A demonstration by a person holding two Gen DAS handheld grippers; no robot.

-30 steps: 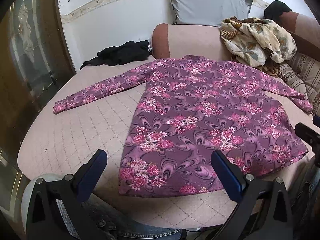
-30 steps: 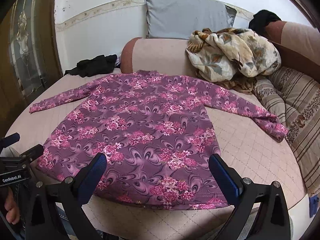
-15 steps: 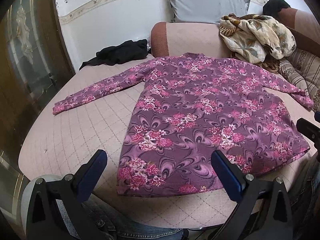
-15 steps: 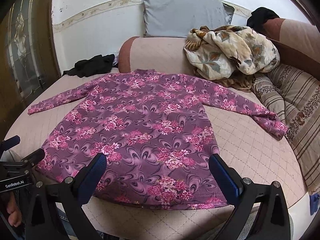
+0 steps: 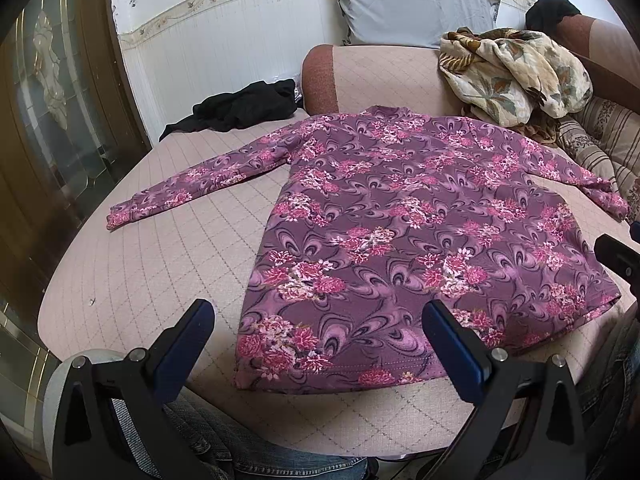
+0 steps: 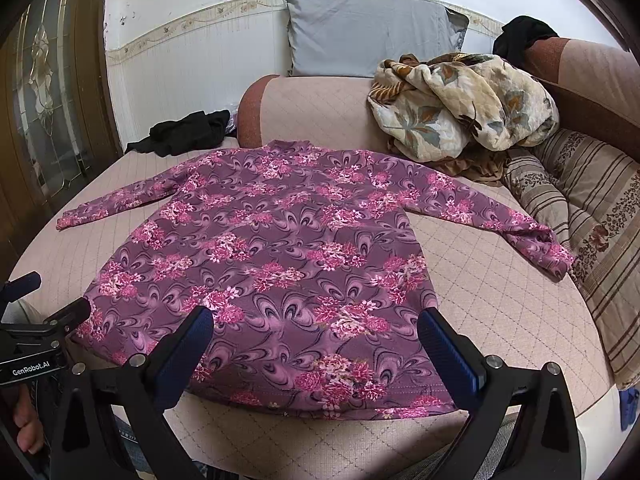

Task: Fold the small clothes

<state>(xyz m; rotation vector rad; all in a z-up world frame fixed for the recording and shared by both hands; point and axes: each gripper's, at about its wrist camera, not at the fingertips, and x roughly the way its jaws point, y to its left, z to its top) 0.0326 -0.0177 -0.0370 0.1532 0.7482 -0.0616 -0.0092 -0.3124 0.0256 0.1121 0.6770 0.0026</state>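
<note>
Left tongs point(image 5: 318, 344) and right tongs point(image 6: 316, 340), blue-padded jaws spread wide and empty, hover above the near hem of a purple long-sleeved floral knit top point(image 6: 276, 264) lying flat, sleeves outspread, on a pink quilted bed point(image 6: 492, 304) ahead

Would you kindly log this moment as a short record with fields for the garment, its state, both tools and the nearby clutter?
garment: floral top, purple and pink, long sleeves
state: spread flat on the quilted bed, sleeves out to both sides, unfolded
left tool: open, holding nothing, over the hem
right tool: open, holding nothing, over the hem
clutter: black cloth beyond the left sleeve; bundled blanket at the head of the bed
pillows: grey pillow against the wall; striped pillow on the right
</note>
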